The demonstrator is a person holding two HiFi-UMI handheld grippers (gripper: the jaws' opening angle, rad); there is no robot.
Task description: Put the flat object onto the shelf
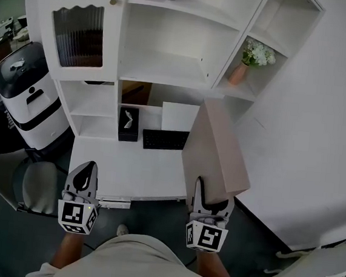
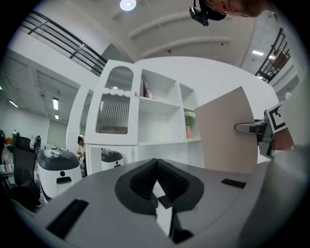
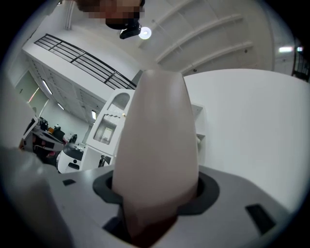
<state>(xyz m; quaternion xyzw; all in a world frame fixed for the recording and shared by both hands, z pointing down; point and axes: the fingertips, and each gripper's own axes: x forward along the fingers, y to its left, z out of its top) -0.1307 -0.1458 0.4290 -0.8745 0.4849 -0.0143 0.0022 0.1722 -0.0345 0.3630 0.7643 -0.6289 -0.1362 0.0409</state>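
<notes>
Student: Orientation of the board (image 1: 217, 148)?

Tutor: Held on edge, 1 broad face toward the person's left, a narrow edge uppermost. In the head view its long axis runs from the right gripper (image 1: 207, 199) forward, away from the person and toward the shelf (image 1: 167, 73). The far end lies below the compartment with the vase (image 1: 240, 71). Whether that end touches the shelf cannot be told.

Student: And the grip?

Tutor: The right gripper's 2 jaws stand partly apart, pressed on the board's near end, 1 on each face. The right gripper view shows the board filling the gap and running straight out along the jaws. The board is raised off the desk (image 1: 127, 167), at its right side, with the keyboard (image 1: 163, 140) just to its left.

Student: Pose of the 2 hands?

Tutor: Both are low, in front of the torso, forearms forward. The right gripper points ahead and somewhat upward, by the desk's near right corner. The left gripper (image 1: 83, 181) hovers level with it at the desk's near left corner, well apart from the board, jaws closed tip to tip on nothing.
</notes>
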